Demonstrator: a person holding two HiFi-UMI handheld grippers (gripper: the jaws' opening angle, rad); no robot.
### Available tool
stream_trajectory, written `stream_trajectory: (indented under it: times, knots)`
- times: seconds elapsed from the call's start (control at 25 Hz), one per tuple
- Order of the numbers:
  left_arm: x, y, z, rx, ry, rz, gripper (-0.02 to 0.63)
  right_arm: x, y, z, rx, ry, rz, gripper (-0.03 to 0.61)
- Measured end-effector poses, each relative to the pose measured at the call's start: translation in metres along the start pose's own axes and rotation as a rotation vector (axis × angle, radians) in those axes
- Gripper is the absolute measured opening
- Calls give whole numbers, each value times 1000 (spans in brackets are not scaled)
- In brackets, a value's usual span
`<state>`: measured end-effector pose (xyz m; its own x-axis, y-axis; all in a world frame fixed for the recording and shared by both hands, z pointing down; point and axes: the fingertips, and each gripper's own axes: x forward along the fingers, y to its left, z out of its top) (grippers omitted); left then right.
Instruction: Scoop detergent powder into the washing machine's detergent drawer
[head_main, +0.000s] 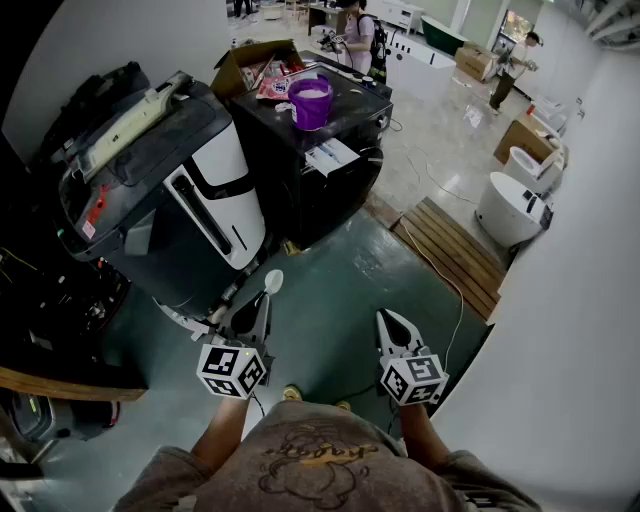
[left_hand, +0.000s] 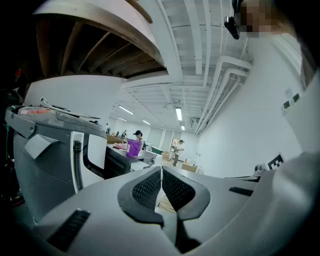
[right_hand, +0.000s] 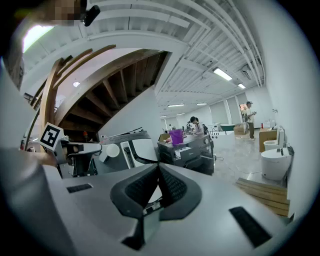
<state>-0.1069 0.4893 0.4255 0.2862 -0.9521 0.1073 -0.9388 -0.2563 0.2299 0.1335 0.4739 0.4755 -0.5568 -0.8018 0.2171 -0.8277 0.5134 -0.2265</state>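
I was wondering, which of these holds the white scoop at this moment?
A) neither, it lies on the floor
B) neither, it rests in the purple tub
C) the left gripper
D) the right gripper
C: in the head view the white scoop sticks out past the tips of the left gripper, whose jaws are closed on its handle, while the right gripper is closed on nothing.

L claw (head_main: 264, 302), R claw (head_main: 386, 317): grey, blk pads (left_hand: 147, 190), b/w marker cubes (head_main: 232, 370); brown tee (head_main: 310, 462).
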Motion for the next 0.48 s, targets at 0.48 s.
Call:
stream_trajectory:
  times: [0.48]
  knots:
    - [-4,18,-3,4,34,-22,25,9,13,-6,33,-2,-38,2]
